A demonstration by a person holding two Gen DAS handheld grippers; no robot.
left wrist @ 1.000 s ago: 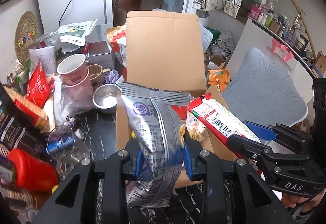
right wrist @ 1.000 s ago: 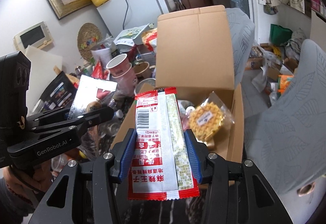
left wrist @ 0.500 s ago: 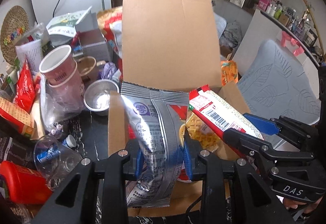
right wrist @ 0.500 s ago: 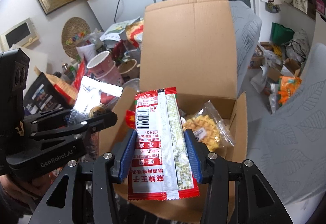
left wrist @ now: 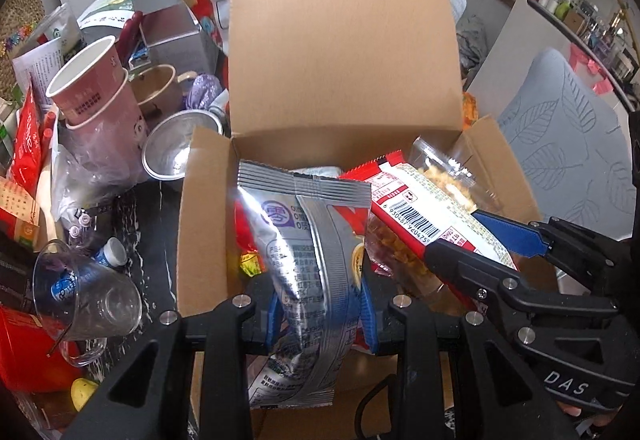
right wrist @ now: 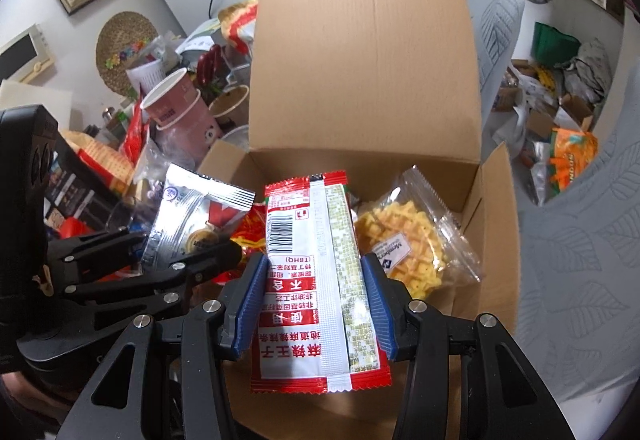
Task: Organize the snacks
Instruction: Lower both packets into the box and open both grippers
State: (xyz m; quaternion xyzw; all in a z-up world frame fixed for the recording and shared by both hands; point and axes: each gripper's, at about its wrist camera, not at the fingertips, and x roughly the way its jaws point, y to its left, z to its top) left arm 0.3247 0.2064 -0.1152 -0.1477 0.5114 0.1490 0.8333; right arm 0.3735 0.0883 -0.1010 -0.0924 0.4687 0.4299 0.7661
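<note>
Two packets are held over the open cardboard box [left wrist: 208,207]: the left hand-held gripper [left wrist: 318,314] is clamped on a silver snack packet [left wrist: 312,240] at 6 o'clock in its view, the right hand-held gripper [right wrist: 314,304] on a red-and-white snack packet [right wrist: 308,280]. Beyond, at 2 o'clock inside the box, lies a clear bag of yellow waffle snacks [right wrist: 404,244]. Stacked pink paper cups [left wrist: 92,99] stand on the tabletop [left wrist: 156,224] at 10 o'clock.

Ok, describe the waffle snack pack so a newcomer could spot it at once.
Find the open cardboard box with its tall flap standing up. Inside, against the right wall, lies the waffle snack pack, beside the red-edged packet held in the right gripper. It is the only clear bag, showing yellow grid-patterned pieces and a small white label.
</note>
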